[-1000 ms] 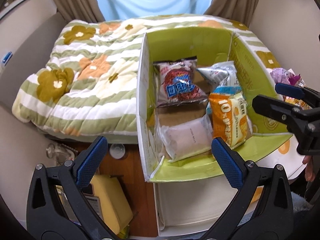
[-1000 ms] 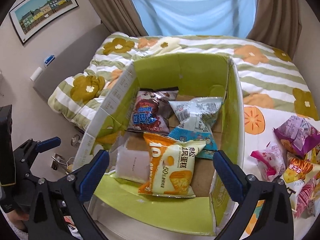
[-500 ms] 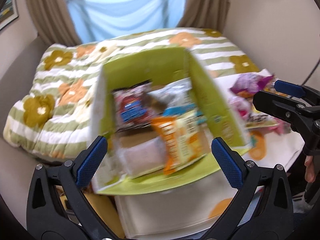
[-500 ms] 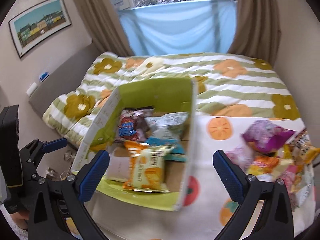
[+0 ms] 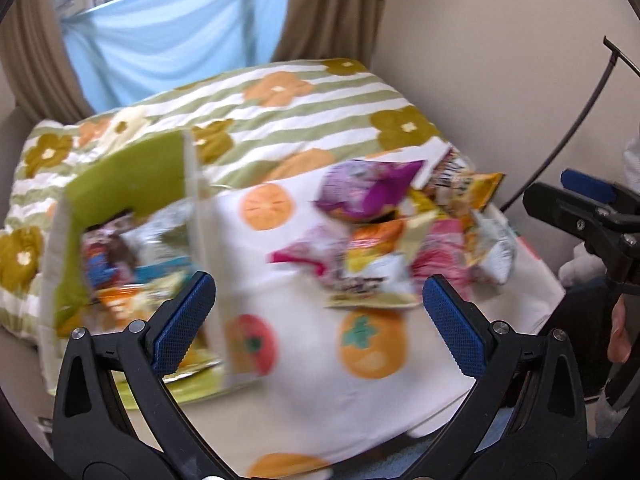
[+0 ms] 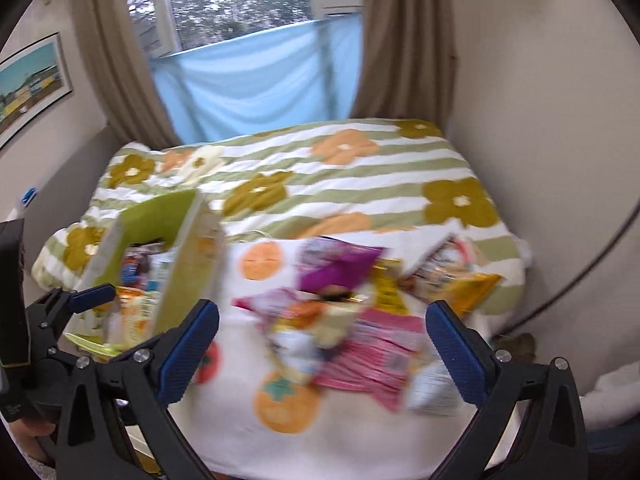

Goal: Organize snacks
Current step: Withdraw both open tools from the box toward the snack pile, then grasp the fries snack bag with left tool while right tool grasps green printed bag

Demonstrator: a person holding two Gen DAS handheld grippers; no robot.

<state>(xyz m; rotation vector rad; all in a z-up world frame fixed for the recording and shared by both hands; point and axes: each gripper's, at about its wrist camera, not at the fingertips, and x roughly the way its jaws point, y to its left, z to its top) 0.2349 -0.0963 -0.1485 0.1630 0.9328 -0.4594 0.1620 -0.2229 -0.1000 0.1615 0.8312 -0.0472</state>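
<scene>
A green-lined cardboard box [image 5: 132, 176] with several snack packs inside sits on the left of the bed; it also shows in the right wrist view [image 6: 160, 216]. A loose pile of snack packs [image 5: 392, 240] lies on the white fruit-print cloth [image 5: 304, 360] to its right, topped by a purple bag [image 5: 368, 188]. The same pile [image 6: 352, 320] and purple bag [image 6: 332, 264] lie ahead of my right gripper. My left gripper [image 5: 320, 320] is open and empty, in front of the box's right wall. My right gripper [image 6: 322, 346] is open and empty, in front of the pile. Both views are blurred.
A striped flower quilt [image 6: 320, 176] covers the bed behind the box and pile. A beige wall [image 6: 540, 160] stands close on the right, with a black cable [image 6: 580, 272] along it. Curtains [image 6: 404, 40] and a window are at the back.
Both views have swung right, from over the box to the snack pile on the cloth. Both grippers stay open and empty.
</scene>
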